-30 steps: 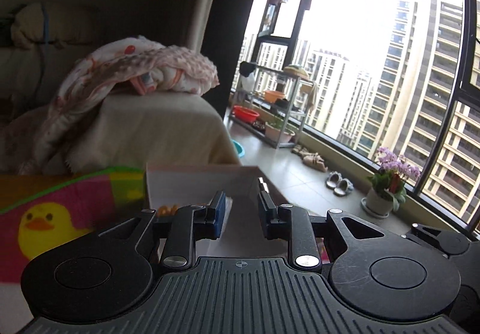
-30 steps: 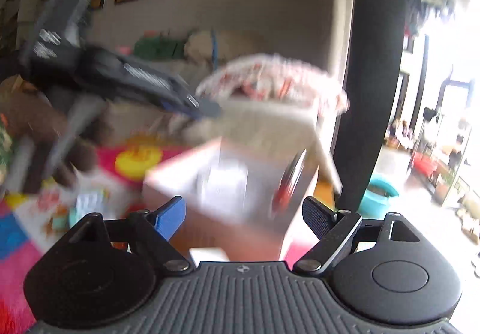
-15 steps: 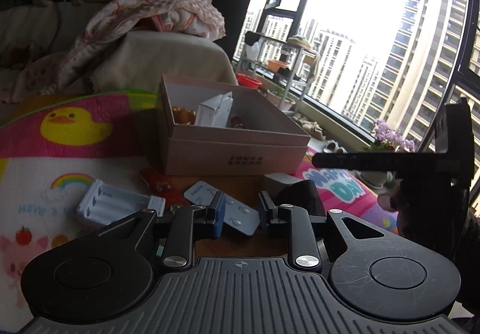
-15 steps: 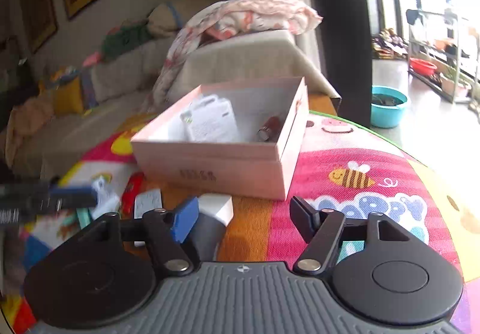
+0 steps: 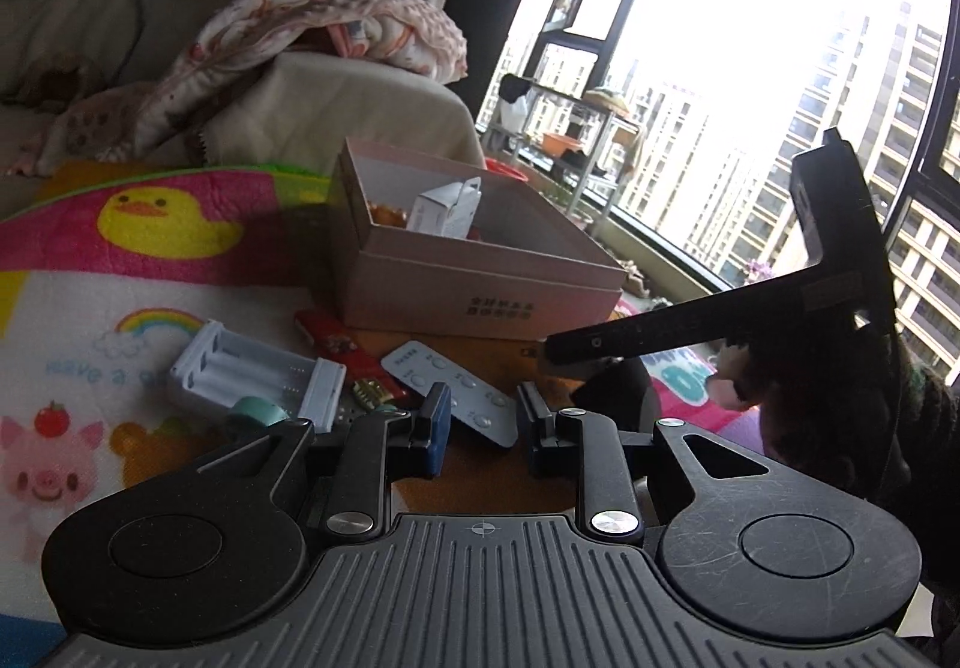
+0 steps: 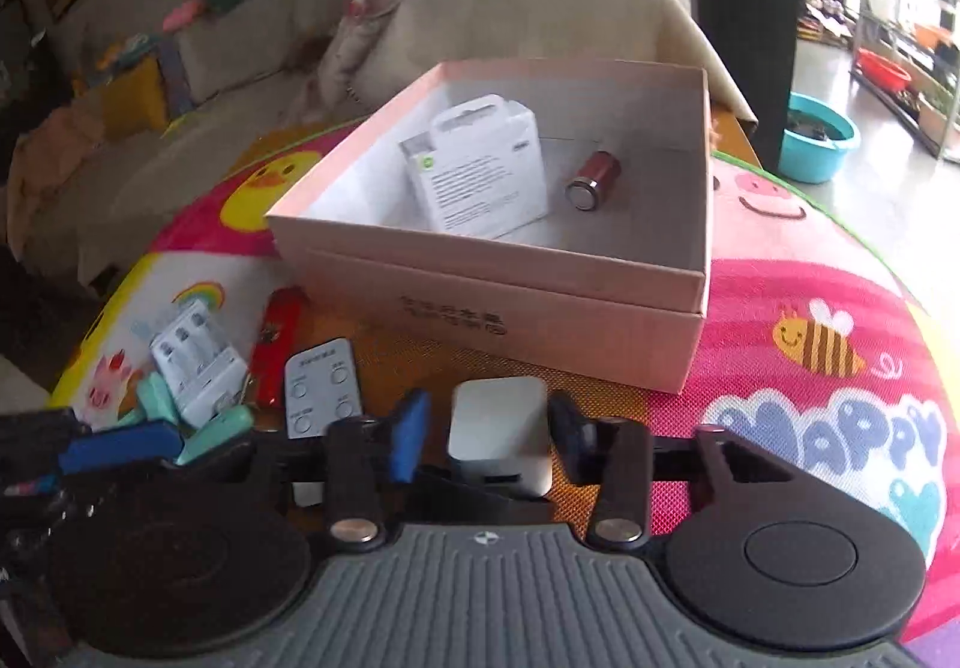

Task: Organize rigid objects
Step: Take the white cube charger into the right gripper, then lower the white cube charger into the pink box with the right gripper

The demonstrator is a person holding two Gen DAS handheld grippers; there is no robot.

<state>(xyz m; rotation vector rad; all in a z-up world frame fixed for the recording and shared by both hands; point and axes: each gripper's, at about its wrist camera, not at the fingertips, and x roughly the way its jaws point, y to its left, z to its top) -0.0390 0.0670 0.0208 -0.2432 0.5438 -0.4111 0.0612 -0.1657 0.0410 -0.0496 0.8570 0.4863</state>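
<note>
White charger block [image 6: 501,443] sits between the right gripper [image 6: 489,440] jaws, which have just been closing; a thin gap shows on each side, pads not clearly pressing. Block's lower end is hidden behind the gripper body. Pink box [image 6: 540,302] lies just beyond the jaws. Left gripper [image 5: 477,431] jaws stand narrowly apart, nothing held; grey remote [image 5: 450,389] lies just ahead of them, near end hidden.

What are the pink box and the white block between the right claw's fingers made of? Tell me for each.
Open pink box: looks like matte cardboard, with thin walls, crisp folded edges and a printed mark on its front.
Rounded white block: probably hard plastic, smooth with a slight sheen and rounded corners.
</note>
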